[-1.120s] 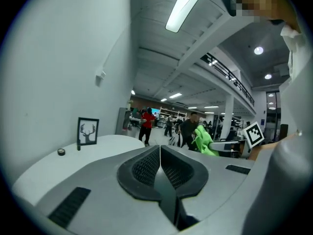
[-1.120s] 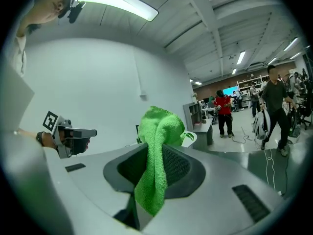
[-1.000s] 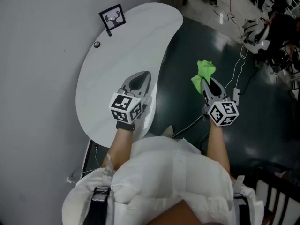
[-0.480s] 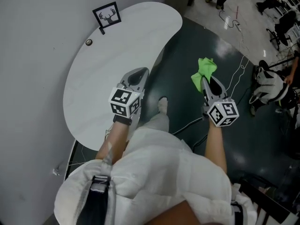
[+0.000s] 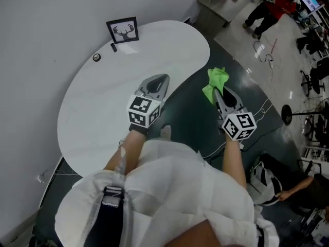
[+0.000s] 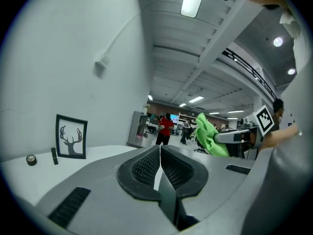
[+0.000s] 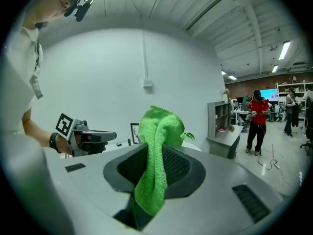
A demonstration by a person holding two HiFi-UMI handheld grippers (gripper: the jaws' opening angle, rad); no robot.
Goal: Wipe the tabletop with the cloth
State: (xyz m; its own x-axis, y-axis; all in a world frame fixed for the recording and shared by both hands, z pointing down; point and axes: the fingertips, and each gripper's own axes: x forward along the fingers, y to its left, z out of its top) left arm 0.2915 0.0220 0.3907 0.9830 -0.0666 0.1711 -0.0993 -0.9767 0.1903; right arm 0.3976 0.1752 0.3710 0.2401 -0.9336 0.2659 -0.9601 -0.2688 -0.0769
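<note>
A bright green cloth point(image 5: 215, 82) bunches between the jaws of my right gripper point(image 5: 218, 92), which is shut on it and held over the dark floor, just off the table's right edge. In the right gripper view the cloth point(image 7: 157, 155) stands up out of the closed jaws. My left gripper point(image 5: 156, 84) hovers over the white kidney-shaped tabletop point(image 5: 103, 102) near its right edge, jaws shut with nothing between them point(image 6: 159, 163). The cloth point(image 6: 209, 136) and right gripper show at the right of the left gripper view.
A framed deer picture point(image 5: 123, 31), a small dark stick point(image 5: 113, 47) and a small round object point(image 5: 96, 57) stand at the table's far end by the white wall. Cables point(image 5: 267, 107) lie on the dark floor. People point(image 5: 267, 9) move about in the background.
The view has swung so the table sits more to the left and centre. Both grippers keep their pose; the right one with the cloth is now closer to the table's right edge.
</note>
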